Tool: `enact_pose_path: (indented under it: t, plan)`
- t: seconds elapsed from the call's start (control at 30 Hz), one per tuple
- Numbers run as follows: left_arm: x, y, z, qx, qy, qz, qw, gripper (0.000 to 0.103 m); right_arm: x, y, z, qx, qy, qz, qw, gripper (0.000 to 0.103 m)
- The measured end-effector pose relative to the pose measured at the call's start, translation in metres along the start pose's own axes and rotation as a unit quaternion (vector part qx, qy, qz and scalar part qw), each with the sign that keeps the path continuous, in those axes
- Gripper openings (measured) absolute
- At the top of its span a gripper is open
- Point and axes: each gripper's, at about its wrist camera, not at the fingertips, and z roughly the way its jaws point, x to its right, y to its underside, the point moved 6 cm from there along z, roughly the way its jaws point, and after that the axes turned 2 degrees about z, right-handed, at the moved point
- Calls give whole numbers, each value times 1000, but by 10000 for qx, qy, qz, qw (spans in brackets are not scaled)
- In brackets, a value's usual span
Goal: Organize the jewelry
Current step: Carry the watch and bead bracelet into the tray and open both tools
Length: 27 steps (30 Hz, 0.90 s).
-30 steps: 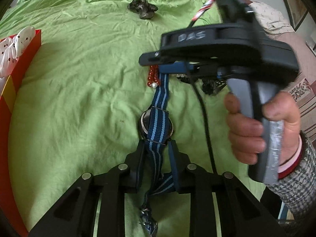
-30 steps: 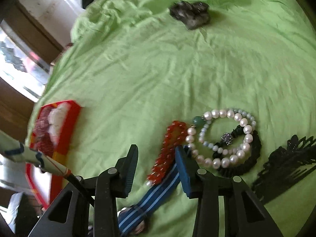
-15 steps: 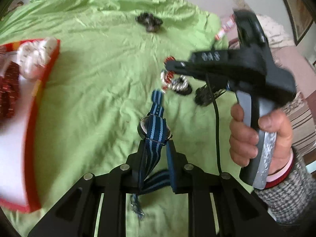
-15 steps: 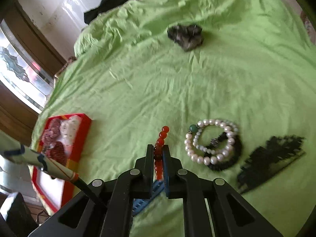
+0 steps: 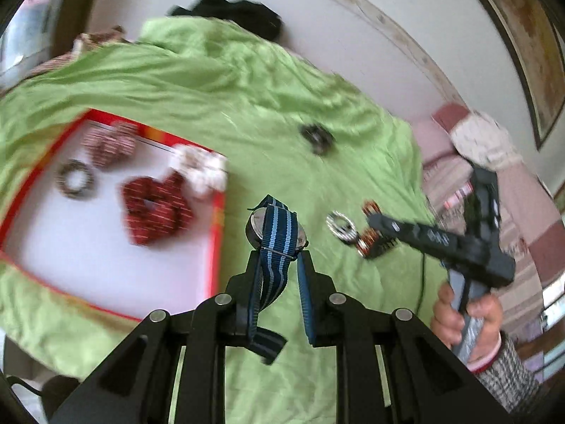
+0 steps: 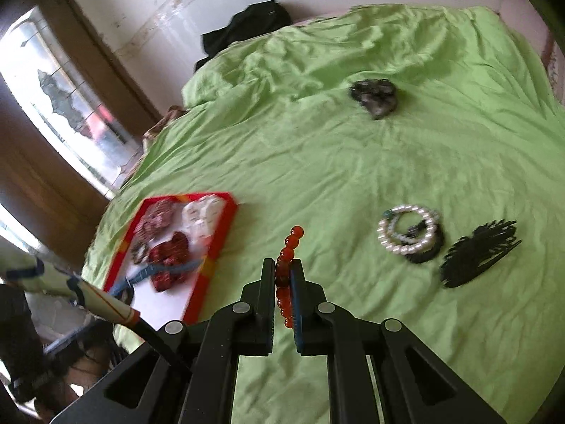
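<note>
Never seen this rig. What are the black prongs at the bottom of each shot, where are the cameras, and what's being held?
No robot here: a person holds a two-finger gripper in each hand, each with a fisheye camera looking along its fingers. The black prongs are those fingers.

Left wrist view: the left gripper is shut on the blue striped strap of a watch. Off to the right is the person's right hand holding the other gripper.

Right wrist view: the right gripper is shut on a red bead bracelet.

On the green bedsheet lie a red-edged tray of scrunchies, a pearl bracelet, a black hair comb and a dark scrunchie.
</note>
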Motion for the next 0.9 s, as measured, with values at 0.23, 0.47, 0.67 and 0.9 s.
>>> enact_pose_path:
  t: [0.23, 0.47, 0.67, 0.9]
  plan:
    - [-88, -13, -32, 275, -893, -568, 9940, 19, -63, 21, 19, -373, -373, -447, 9976, 9]
    - [-161, -18, -22, 106, -1585, -855, 9836, 19, -126, 46, 69, -955, -788, -732, 9896, 9]
    - [-194, -23, -9, 35, -1891, -863, 9782, 19, -172, 71, 117, -1442, -1042, -933, 9796, 9]
    - [-210, -21, 1, -37, -1860, -942, 9780, 19, -200, 94, 156, -1927, -1253, -990, 9682, 9]
